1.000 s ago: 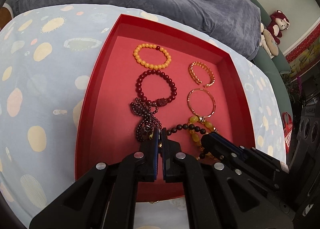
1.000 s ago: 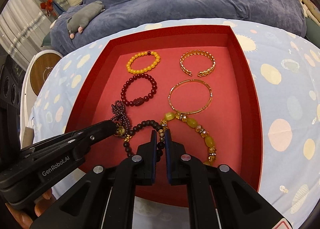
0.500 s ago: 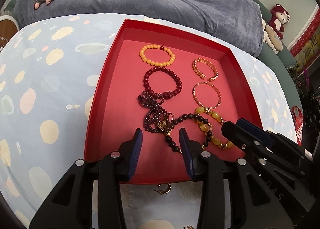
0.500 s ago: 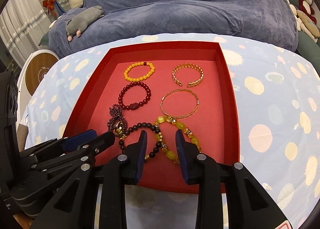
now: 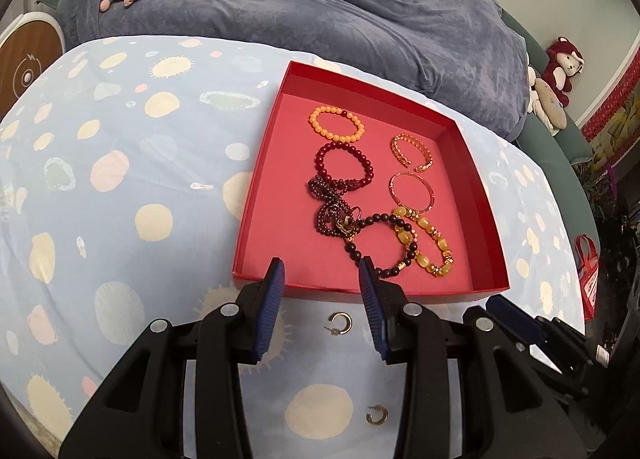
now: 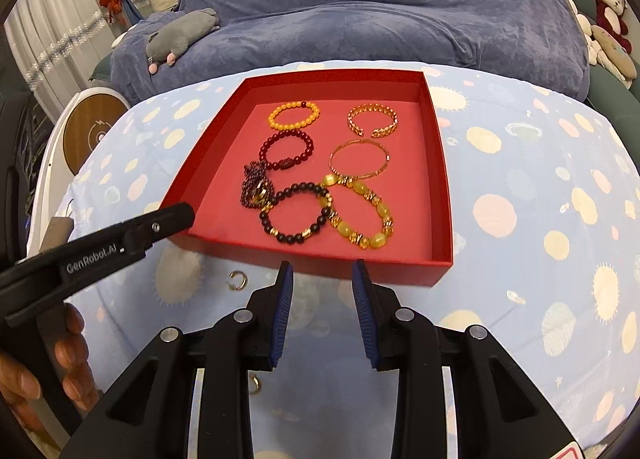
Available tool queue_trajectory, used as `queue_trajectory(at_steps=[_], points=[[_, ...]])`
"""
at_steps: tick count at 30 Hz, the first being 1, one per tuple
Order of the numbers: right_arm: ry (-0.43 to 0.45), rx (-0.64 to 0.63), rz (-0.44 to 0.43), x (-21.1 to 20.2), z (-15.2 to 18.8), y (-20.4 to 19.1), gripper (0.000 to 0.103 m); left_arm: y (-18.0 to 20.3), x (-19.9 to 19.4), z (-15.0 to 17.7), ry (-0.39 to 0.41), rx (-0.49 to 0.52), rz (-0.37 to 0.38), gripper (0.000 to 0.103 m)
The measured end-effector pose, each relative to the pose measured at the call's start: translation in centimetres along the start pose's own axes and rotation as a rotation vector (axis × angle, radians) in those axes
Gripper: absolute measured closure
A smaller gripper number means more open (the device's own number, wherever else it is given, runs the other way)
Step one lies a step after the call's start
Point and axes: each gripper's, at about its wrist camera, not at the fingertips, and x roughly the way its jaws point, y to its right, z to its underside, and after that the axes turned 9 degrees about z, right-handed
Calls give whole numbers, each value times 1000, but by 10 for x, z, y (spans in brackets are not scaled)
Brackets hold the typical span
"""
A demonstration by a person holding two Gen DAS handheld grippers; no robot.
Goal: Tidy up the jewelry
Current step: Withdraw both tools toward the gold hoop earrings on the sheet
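Holding both tongs wide and empty, you have the left gripper (image 5: 322, 273) and right gripper (image 6: 322, 273) just short of the tray (image 6: 320, 257). Seven bracelets (image 6: 294, 213) lie inside it; two earrings (image 5: 340, 323) wait on the cloth (image 5: 120, 179). Your left tong reads "GenRobot.AI".
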Motion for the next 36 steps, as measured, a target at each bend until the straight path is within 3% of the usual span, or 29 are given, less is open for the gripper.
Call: queue_trajectory(at_steps=[14,30,36], points=[[-61,-81,-52,-11,59,-39,72,-16,-25,47,-14,-6,-69,66],[-115,-130,-26,12,79,-58,72,-27,-25,74,-51,-6,-109,66],[-115,-141,-18,15,81,-58,77,-25,-23,74,-56,-6,-104,66]])
